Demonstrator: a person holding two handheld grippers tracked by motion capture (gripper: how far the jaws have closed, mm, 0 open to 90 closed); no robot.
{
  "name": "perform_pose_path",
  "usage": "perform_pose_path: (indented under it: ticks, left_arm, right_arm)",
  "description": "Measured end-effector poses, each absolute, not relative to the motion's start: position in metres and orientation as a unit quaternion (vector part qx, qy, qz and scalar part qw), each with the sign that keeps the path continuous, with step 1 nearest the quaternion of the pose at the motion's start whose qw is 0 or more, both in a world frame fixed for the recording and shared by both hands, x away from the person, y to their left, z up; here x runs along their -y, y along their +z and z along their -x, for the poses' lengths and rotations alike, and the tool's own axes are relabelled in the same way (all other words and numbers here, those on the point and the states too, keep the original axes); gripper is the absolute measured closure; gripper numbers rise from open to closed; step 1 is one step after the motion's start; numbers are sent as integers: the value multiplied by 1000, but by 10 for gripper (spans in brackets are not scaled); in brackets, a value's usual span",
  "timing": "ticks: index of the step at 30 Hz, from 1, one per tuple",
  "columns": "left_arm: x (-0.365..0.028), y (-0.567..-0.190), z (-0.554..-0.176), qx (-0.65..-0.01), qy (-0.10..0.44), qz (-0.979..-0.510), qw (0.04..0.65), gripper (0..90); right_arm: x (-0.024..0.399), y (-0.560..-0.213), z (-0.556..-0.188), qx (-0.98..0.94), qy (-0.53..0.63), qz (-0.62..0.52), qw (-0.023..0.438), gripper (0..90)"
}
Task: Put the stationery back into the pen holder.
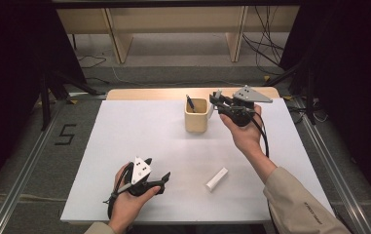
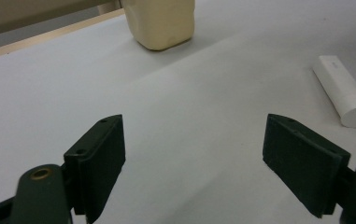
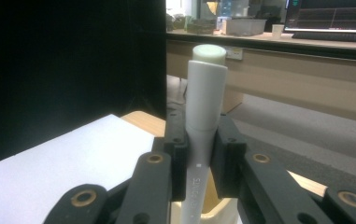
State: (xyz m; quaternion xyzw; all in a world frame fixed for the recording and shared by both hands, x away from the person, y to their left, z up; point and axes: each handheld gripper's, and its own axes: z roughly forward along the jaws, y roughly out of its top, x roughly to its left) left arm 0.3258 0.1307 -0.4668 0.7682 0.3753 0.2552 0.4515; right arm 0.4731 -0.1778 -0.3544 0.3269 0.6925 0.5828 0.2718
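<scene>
1. A white marker (image 3: 206,116) is clamped upright in the right gripper (image 1: 218,101), just beside the cream cup (image 1: 196,116) (one dark pen (image 1: 190,103) already stands inside).
2. The left gripper (image 2: 194,163) is spread wide, holding nothing; a white cap-like tube (image 1: 216,179) is left lying on the table (image 1: 124,141).

The high view is looking forward and down on the whole worktop (image 1: 139,146). The left gripper view is sitting low and close over the worktop, facing the cup (image 2: 161,23), shared with the high view. The right gripper view is pointing level past the worktop's edge toward the room.
</scene>
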Motion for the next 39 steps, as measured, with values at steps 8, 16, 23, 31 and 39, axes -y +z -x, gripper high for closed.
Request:
perform_pose_path:
  ticks: [8,16,23,31,39]
  left_arm:
    - [-130,-467,-326,-375,254,-768,452,209]
    - [-130,-467,-326,-374,254,-768,453,209]
    - [-130,-468,-326,-375,254,-769,452,209]
    - [-129,-468,-326,-374,254,-769,452,209]
    - [-129,-468,-326,-374,254,-769,452,210]
  right_arm:
    - [173,-352,-481,-692,579,-328,278,791]
    - [168,-349,-488,-690,578,-331,283,791]
    - [166,-349,-493,-688,579,-334,283,791]
    - [164,-352,-499,-688,575,-339,286,791]
    - [162,-353,-501,-688,573,-340,287,791]
